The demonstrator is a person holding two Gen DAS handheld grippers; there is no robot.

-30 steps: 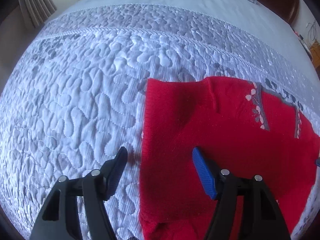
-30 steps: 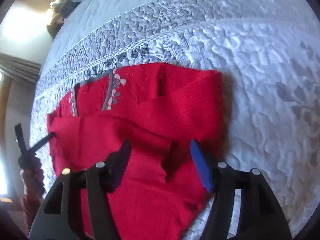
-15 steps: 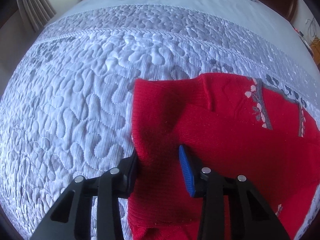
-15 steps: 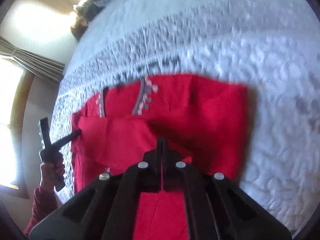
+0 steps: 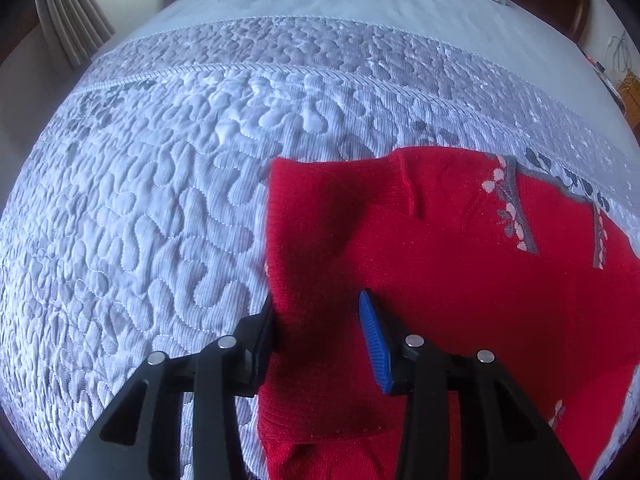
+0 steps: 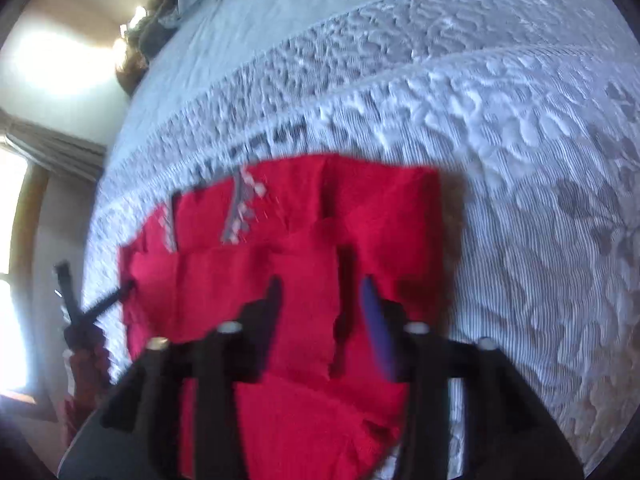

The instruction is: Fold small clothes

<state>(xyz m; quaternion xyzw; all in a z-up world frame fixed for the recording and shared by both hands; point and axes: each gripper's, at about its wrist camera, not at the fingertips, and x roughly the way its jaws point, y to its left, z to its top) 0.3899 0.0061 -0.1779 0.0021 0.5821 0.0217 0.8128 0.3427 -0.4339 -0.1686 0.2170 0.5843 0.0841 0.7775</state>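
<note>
A small red knit sweater with grey and pink trim lies on the quilted bed; it also shows in the right wrist view, sleeves folded across its body. My left gripper straddles the sweater's left edge, jaws partly closed with a bunch of red fabric between them. My right gripper is open over the folded sleeve near the sweater's right side; this view is blurred. The left gripper and the hand holding it show at the far left of the right wrist view.
The grey-white quilted bedspread covers the bed all around the sweater. Curtains and a bright window stand to the left. A dark wooden headboard is at the far right.
My left gripper narrowed from wide open onto the sweater's left edge and has stayed there. My right gripper shut on the folded sleeve half a second ago and is now open again.
</note>
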